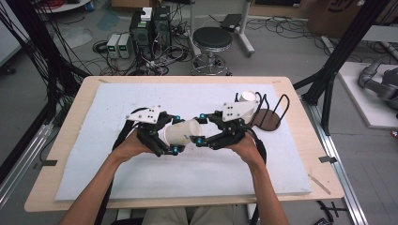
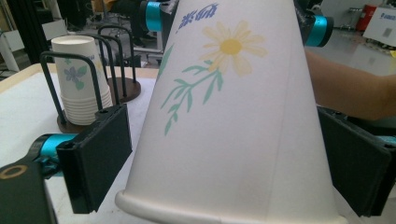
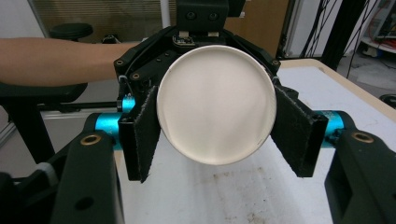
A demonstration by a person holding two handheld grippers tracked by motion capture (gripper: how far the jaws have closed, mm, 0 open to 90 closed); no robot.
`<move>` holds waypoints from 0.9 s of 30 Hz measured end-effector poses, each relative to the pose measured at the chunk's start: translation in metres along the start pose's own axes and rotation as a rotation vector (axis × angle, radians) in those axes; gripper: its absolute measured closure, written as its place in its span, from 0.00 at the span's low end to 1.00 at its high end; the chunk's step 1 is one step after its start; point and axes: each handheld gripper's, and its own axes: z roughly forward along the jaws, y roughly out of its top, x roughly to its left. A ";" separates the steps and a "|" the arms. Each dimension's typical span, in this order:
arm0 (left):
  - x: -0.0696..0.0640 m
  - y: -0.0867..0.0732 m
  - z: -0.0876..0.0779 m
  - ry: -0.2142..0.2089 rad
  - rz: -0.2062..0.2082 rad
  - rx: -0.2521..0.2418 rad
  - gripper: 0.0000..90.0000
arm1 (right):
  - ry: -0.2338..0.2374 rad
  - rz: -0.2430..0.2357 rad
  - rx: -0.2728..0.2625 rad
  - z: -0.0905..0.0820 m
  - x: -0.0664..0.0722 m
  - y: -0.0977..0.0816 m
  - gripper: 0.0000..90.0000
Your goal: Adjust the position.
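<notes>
A white paper cup [image 1: 184,132] printed with a yellow flower [image 2: 231,45] lies on its side in the air between my two grippers, over the middle of the white mat [image 1: 187,178]. My left gripper [image 1: 176,134] [image 2: 224,154] is shut on the wide rim end, its pads [image 2: 100,156] against both sides of the cup. My right gripper [image 1: 201,128] [image 3: 217,135] is shut on the narrow base end. In the right gripper view the cup's round white base [image 3: 215,105] faces the camera between the two pads [image 3: 142,135].
A stack of paper cups [image 1: 247,98] [image 2: 79,79] stands in a black wire holder [image 1: 268,119] [image 2: 126,88] on a dark round base at the mat's back right. The mat covers a wooden table [image 1: 309,154]. A stool [image 1: 212,40] and computer gear stand beyond the table.
</notes>
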 end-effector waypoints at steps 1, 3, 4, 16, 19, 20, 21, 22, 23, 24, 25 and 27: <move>0.000 0.000 0.000 -0.002 -0.001 0.001 0.10 | 0.000 -0.005 0.001 0.000 0.000 0.000 0.42; 0.000 0.000 0.000 -0.006 0.003 0.002 0.10 | 0.002 -0.002 0.001 0.001 0.000 0.000 0.42; 0.000 0.000 0.000 -0.008 0.002 0.003 0.11 | 0.001 -0.004 0.002 0.001 0.000 0.000 0.42; 0.000 0.000 -0.003 -0.026 0.017 0.000 0.25 | 0.013 -0.005 0.000 0.001 -0.001 0.000 0.42; 0.001 0.000 -0.004 -0.028 0.023 0.000 0.27 | 0.017 -0.001 0.000 0.001 -0.001 -0.001 0.42; 0.001 0.000 -0.004 -0.030 0.022 0.000 0.27 | 0.016 -0.001 -0.001 0.001 -0.001 -0.001 0.42; 0.001 0.000 -0.004 -0.030 0.023 -0.001 0.27 | 0.017 0.000 -0.001 0.001 -0.001 -0.001 0.42; 0.000 0.000 -0.004 -0.030 0.024 0.000 0.27 | 0.018 -0.002 0.000 0.001 -0.001 -0.001 0.42; 0.000 0.001 -0.004 -0.031 0.025 0.002 0.27 | 0.018 -0.002 0.000 0.001 -0.001 -0.001 0.42; 0.000 0.000 -0.005 -0.032 0.023 0.003 0.27 | 0.019 -0.002 0.000 0.001 -0.001 -0.001 0.42; 0.000 0.000 -0.005 -0.033 0.026 0.005 0.27 | 0.019 -0.003 0.000 0.001 -0.001 -0.001 0.42; 0.000 0.000 -0.005 -0.033 0.027 0.006 0.28 | 0.020 -0.002 0.004 0.001 -0.001 -0.001 0.42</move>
